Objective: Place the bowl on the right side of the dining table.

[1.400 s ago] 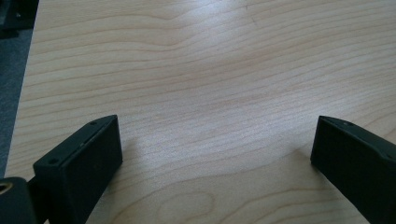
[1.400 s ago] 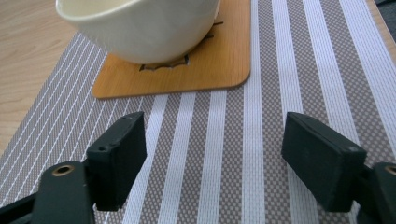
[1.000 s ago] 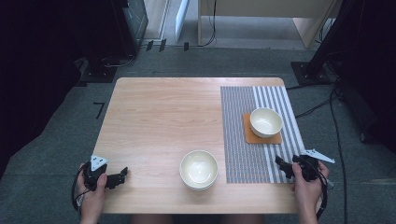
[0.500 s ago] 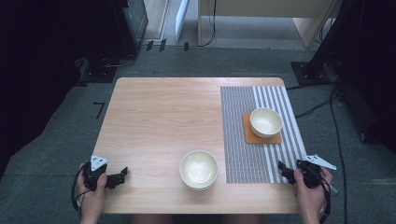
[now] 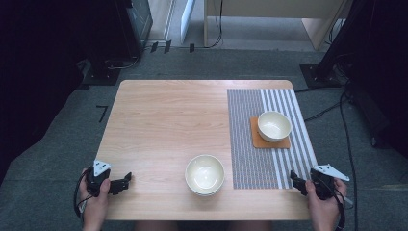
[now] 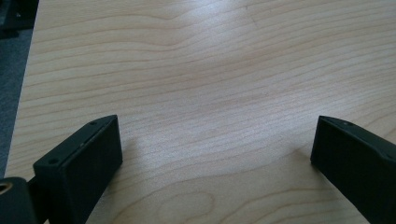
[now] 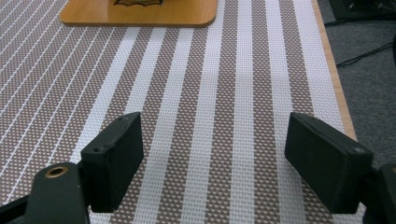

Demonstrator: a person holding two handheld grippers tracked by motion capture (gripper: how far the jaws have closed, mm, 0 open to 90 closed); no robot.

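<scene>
Bowl [image 5: 205,174] sits between both grippers, whose jaws gape empty; second bowl [image 5: 274,126] on coaster [image 5: 256,140].

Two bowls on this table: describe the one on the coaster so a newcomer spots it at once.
Start at the striped mat on the table's right side. An orange coaster lies on it, and the bowl sits on that. The other bowl stands on bare wood, near the front edge.

Bare table [image 5: 163,125] lies open; two bowls [image 5: 205,174] [image 5: 274,126] obstruct the centre and mat [image 5: 245,144].
</scene>
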